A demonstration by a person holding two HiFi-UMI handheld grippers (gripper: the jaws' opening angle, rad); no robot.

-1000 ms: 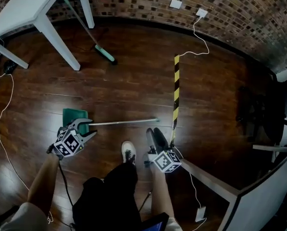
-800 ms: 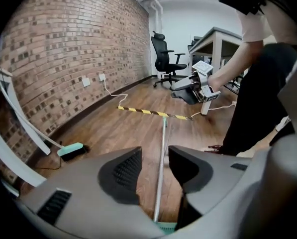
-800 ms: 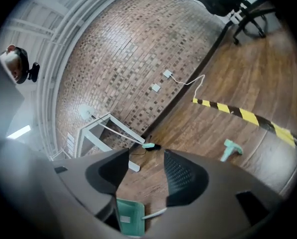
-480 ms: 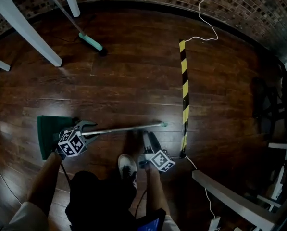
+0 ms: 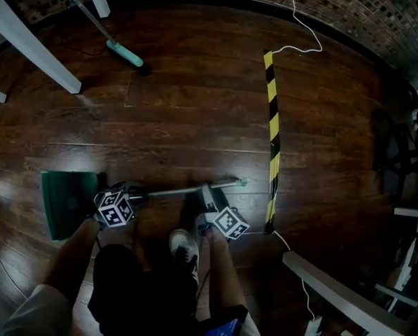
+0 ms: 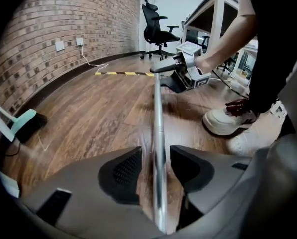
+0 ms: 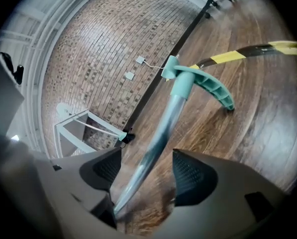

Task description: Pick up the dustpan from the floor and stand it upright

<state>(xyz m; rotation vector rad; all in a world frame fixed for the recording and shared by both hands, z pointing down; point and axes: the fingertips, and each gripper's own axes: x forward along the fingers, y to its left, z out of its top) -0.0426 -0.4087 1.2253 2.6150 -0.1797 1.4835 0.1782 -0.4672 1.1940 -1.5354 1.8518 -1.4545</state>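
The left gripper (image 5: 134,191) and right gripper (image 5: 209,193) both straddle the dustpan (image 5: 67,203) handle (image 5: 177,189), jaws apart (it lies on the floor (image 5: 194,117)).

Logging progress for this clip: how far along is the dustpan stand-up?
Done: approach. The left gripper straddles the metal handle near the green pan, the right gripper near the teal grip. In hand: nothing clamped; both jaw pairs show gaps. To do: close, lift, stand the dustpan upright; it lies flat on the floor.
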